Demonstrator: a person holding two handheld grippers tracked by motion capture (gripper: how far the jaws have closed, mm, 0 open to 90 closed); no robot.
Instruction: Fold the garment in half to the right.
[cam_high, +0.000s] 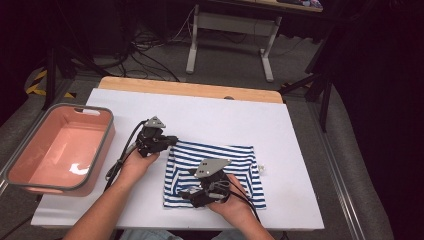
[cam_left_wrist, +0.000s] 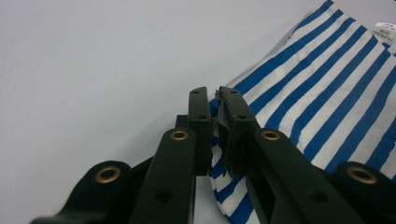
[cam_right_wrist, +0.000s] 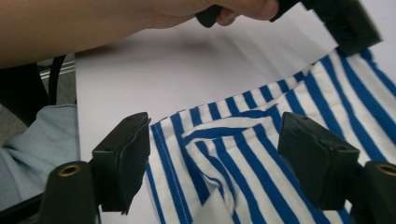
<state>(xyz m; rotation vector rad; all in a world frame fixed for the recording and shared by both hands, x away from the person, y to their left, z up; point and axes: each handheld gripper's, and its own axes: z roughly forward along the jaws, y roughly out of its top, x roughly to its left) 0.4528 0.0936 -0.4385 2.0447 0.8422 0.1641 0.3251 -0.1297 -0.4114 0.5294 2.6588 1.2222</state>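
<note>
White tabletop: left tool pinches striped shirt edge; right tool gapes over it.

Setting of the recording. A white-topped bench with a pale wooden strip along its far edge stood on a grey floor. Behind it, black cables lay across the floor beside the white legs of a second table. Yellow-and-black hazard tape marked the floor at left. The surrounding room was dark; light fell mainly on the bench.
</note>
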